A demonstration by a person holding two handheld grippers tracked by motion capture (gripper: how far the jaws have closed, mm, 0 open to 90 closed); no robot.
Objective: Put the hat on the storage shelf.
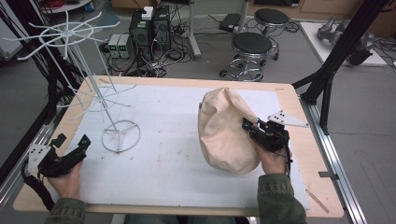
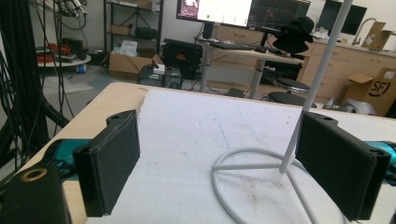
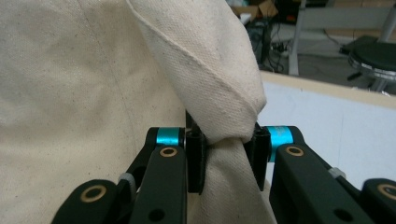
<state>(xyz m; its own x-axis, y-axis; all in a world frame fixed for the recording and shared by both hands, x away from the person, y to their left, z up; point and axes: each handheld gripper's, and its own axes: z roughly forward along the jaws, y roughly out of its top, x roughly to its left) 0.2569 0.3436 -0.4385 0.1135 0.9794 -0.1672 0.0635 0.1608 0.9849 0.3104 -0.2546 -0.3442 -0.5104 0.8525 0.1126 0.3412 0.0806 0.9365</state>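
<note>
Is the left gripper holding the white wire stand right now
No, the left gripper is open, its jaws wide apart, and the white wire stand sits untouched beyond them.

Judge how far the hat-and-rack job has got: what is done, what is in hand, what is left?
Done: the right gripper has pinched a fold of the cream hat. In hand: the hat seems lifted over the mat. Left, probably: hanging it on the white rack; the open left gripper waits beside the rack's base.

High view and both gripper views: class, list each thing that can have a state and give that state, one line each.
Left gripper: open, holding nothing.
Right gripper: shut on a fold of the bag.
Bag: bunched, resting on the mat.
Rack: upright, nothing hung on it.
</note>
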